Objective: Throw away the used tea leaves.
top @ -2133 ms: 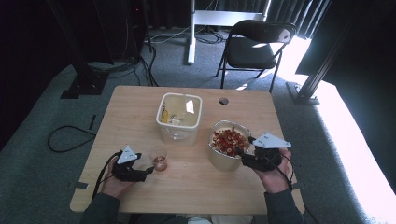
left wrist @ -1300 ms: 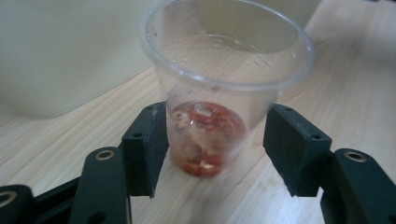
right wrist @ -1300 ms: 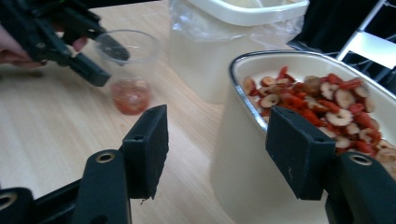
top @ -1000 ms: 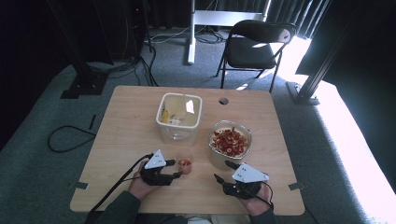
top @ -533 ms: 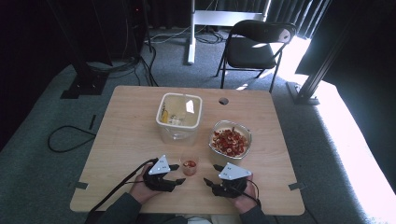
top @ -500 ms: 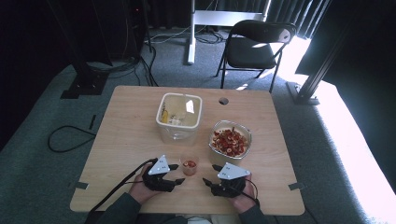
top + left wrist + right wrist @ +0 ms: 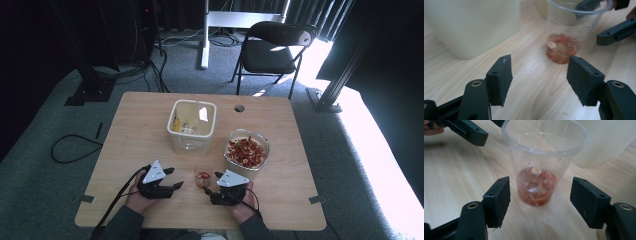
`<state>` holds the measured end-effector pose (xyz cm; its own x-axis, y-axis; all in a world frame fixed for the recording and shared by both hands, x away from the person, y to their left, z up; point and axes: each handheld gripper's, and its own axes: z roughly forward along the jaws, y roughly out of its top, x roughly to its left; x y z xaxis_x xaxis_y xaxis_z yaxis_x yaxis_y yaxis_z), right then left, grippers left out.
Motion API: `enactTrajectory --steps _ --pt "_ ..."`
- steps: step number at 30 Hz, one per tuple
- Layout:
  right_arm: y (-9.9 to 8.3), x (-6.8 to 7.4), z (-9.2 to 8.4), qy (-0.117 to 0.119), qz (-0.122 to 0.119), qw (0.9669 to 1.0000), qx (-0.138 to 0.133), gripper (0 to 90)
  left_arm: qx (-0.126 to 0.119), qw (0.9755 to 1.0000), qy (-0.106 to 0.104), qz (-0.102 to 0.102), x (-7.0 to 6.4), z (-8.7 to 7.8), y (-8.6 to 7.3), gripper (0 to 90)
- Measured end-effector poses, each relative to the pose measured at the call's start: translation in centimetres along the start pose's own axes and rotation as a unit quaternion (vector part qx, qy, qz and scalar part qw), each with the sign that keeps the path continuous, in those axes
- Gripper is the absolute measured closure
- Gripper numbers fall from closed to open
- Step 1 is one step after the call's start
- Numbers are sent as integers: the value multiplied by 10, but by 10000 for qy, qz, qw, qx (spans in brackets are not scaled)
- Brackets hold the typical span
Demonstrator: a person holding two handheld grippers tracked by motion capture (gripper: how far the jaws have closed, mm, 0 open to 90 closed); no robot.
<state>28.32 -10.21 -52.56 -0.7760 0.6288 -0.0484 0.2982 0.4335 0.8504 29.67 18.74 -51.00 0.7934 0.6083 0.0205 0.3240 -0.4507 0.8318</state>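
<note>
While the handover plays out, low centre of the high view:
Cup: small clear plastic cup [image 7: 202, 175] with red pieces at its bottom stands upright on the wooden counter [image 7: 130, 130], between both grippers.
Left gripper [image 7: 176, 178]: fingers released, just been opening, nothing between them.
Right gripper [image 7: 209, 183]: fingers spread, just been widening, cup ahead, untouched.
Next: right must ease forward, straddle the cup, then clench gently.

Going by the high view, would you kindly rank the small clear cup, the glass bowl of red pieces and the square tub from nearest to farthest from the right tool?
1. Small clear cup, just left of the right tool.
2. Glass bowl, behind it, slightly right.
3. Square tub, farther back, to the left.
</note>
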Motion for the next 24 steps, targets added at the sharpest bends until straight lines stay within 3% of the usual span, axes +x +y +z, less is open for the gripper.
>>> enactTrajectory --steps 5,16,24 --pt "3 0 13 -50 26 10000 -79 305 -2 9999 78 -124 7 -2 -3 379" --pt "3 1 39 -39 35 10000 16 295 81 9999 52 -118 8 2 -4 379" --pt "4 1 41 -21 25 10000 22 422 96 9999 46 -133 9 3 -5 379"
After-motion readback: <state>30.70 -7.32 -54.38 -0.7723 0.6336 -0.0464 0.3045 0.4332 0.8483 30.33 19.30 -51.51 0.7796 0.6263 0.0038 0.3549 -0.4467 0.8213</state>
